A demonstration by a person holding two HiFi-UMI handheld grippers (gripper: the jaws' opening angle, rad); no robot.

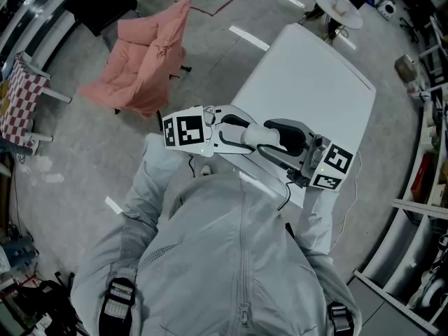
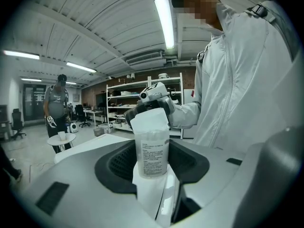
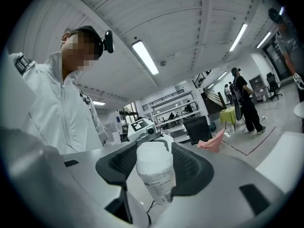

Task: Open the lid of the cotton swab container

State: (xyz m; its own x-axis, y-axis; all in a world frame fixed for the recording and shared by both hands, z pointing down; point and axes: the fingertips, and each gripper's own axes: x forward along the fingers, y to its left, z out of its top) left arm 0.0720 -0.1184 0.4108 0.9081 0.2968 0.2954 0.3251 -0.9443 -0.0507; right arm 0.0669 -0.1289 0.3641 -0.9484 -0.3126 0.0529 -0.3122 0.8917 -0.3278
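Observation:
The cotton swab container [image 2: 152, 153] is a clear cylinder with a printed label and a white lid [image 2: 149, 120], held in the air in front of the person's chest. My left gripper [image 2: 152, 163] is shut on its body. My right gripper [image 3: 154, 163] faces the left one, and its dark fingers [image 2: 135, 110] are shut on the lid [image 3: 154, 156]. The lid sits on the container. From the head view the two grippers meet over the table's near edge, left gripper [image 1: 234, 133] and right gripper [image 1: 283, 138], and the container is mostly hidden between them.
A white table [image 1: 308, 75] lies just beyond the grippers. A chair draped with a pink jacket [image 1: 147, 61] stands at the left and a small round table [image 1: 339, 5] at the far end. Another person [image 2: 57, 106] stands across the room by metal shelves [image 2: 156, 91].

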